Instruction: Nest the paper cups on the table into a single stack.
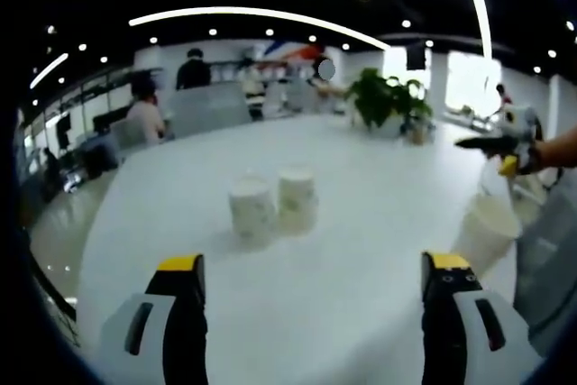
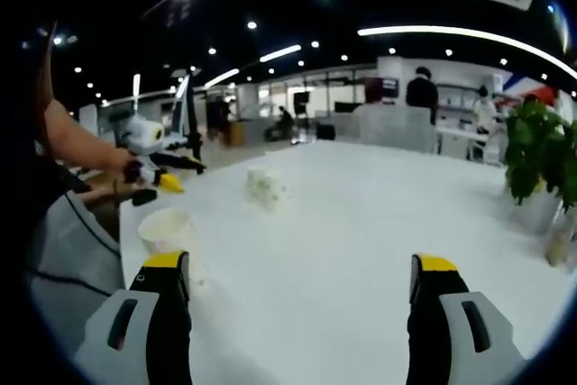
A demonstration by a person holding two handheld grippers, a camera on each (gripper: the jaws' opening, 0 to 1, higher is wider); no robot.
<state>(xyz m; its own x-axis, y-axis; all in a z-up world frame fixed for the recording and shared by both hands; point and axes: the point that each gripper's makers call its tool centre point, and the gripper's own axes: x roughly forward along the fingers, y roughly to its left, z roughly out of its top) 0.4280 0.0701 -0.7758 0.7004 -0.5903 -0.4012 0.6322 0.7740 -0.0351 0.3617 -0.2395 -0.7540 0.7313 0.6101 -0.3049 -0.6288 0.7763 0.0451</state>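
Two white paper cups stand side by side in the middle of the white table; in the right gripper view they show as a far pair. A third cup stands mouth up near the table's edge, also seen in the right gripper view. My left gripper is open, its jaws wide apart short of the pair, holding nothing. My right gripper is open too and holds nothing. Each gripper shows in the other's view, held in a hand above the single cup: right gripper, left gripper.
A potted plant stands at the far side of the table. Several people sit or stand at a counter behind the table. The table edge curves close by the single cup.
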